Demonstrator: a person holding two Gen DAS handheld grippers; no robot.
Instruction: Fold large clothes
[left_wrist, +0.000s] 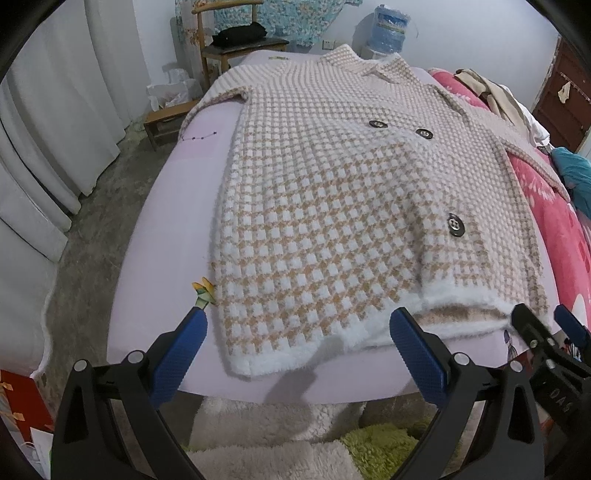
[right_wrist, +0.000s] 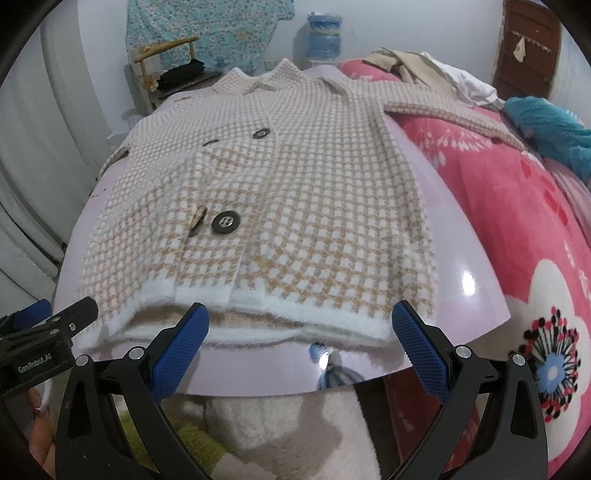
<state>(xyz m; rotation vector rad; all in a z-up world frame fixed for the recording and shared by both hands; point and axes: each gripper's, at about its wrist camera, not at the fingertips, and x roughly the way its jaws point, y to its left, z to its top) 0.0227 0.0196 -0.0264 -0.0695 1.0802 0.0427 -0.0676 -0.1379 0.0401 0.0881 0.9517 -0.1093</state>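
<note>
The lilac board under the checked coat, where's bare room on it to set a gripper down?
Free: the lilac board's left strip between the checked coat and the board's edge, and its near-right corner between the coat's hem and the pink blanket. Crowded: the middle, under the coat, and the far right with piled clothes.

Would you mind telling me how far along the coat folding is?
Done: the checked coat lies spread flat, front up, on the lilac board. In hand: nothing; the left gripper and right gripper hover open at its hem. Left: all folds, including both outstretched sleeves.
</note>
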